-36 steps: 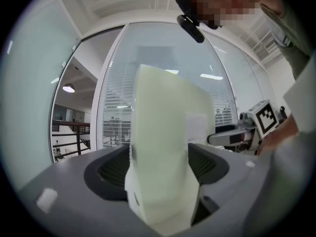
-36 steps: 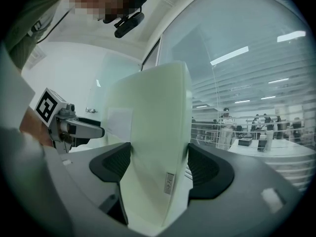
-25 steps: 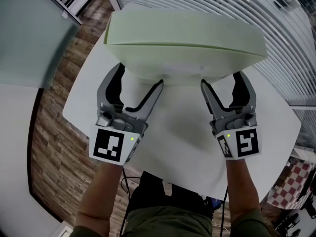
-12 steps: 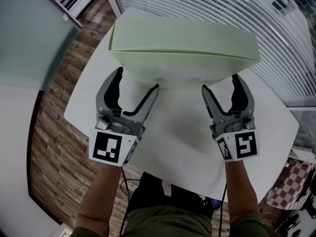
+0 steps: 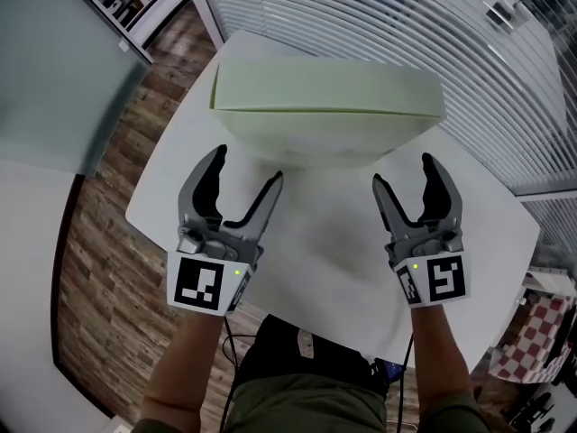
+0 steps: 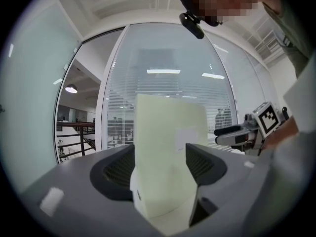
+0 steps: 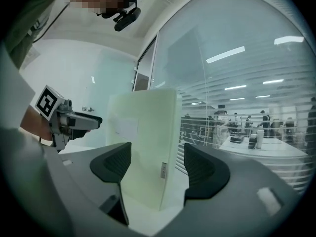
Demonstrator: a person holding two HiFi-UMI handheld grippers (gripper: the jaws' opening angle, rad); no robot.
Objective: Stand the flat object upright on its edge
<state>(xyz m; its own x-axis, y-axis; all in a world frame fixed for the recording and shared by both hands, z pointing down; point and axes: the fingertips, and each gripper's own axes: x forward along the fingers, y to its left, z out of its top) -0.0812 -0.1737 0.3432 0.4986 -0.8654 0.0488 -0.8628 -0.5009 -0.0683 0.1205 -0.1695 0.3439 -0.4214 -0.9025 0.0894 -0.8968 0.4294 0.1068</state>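
Just one green slab stands upright on one table.

Left gripper closing empty, right wide

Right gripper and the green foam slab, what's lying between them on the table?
Nothing. In the head view only a bare stretch of the white table separates the open right gripper from the upright foam slab.
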